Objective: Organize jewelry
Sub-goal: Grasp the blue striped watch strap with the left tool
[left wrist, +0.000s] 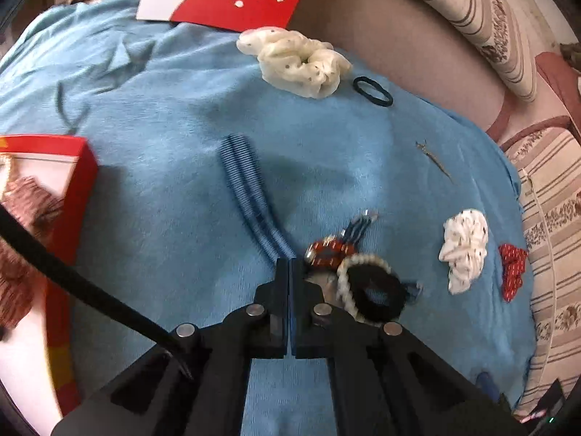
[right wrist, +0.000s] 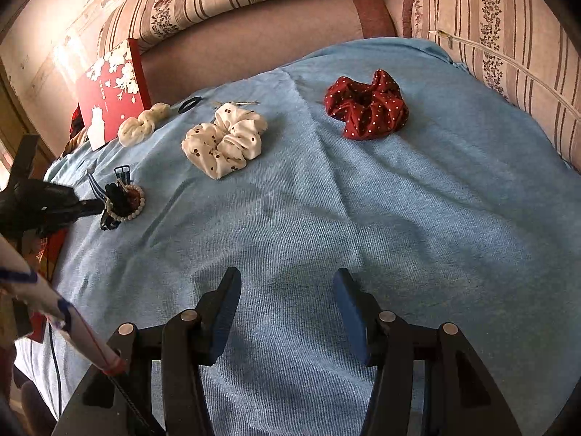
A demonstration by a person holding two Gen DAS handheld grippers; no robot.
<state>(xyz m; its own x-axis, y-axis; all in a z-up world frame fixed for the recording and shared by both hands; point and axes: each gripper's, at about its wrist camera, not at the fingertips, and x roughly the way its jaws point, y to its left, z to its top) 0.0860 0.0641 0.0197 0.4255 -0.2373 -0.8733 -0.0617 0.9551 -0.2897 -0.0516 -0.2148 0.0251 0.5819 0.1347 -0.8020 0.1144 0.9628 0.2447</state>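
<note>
— Closest in is my left tool (left wrist: 289, 265), its two sides pressed together with no gap showing.

— Holding something?

— The blue ribbed band (left wrist: 239, 181) runs right up to the tips, but I can't tell whether its end is nipped or just lies under them. I've come in steeply, I'd say so the tips meet the blue cloth (left wrist: 145, 109) rather than the heap beside them.

— What heap?

— A watch (left wrist: 326, 252), a pearl bracelet (left wrist: 357, 265) and a black scrunchie (left wrist: 381, 296), tangled together just right of the tips. That's the jewelry still to sort.

— And where does it go?

— My guess is the red box (left wrist: 78, 189) at the left edge of the cloth; something pinkish already sits inside it.

— Your other hand?

— My right tool (right wrist: 287, 276) hovers over a bare stretch of cloth, sides apart, nothing between them. I judge it's kept clear so it won't crowd the left.

— Anything else lying out?

— A white scrunchie (right wrist: 225, 141) and a red dotted scrunchie (right wrist: 366, 105) beyond it, well apart from the heap, and a thin black hair tie (left wrist: 372, 91) beside a cream scrunchie (left wrist: 294, 61) near the far edge.
</note>
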